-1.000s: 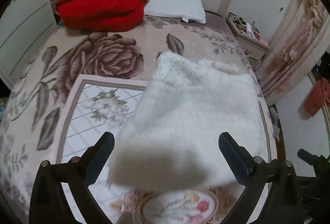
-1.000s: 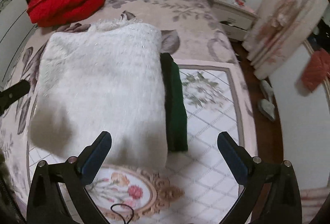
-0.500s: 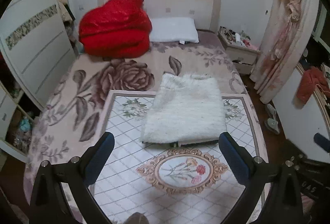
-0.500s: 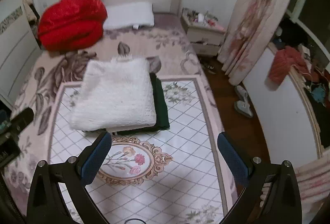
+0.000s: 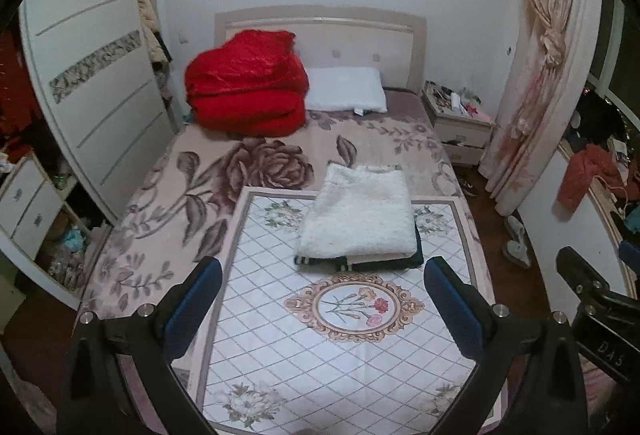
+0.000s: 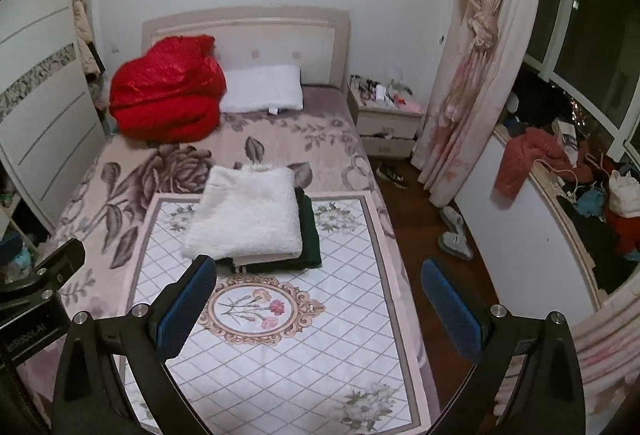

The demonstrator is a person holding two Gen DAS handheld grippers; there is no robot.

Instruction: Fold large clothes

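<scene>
Both grippers spread wide and holding nothing, raised above the foot of the bed.

The left gripper [image 5: 322, 299] and right gripper [image 6: 318, 295] have their blue-padded fingers far apart, well clear of the folded white fluffy garment [image 5: 358, 213] [image 6: 246, 213]. It lies on top of a folded dark green garment [image 6: 310, 235] on the diamond-patterned mat [image 5: 320, 355], with a red quilt [image 5: 246, 83] and white pillow [image 5: 346, 95] by the headboard.

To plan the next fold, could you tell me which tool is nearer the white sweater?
Right, by a little. The right tool hangs just in front of the white sweater, its left finger overlapping the stack's edge; the left tool sits clearly farther back from it.
</scene>
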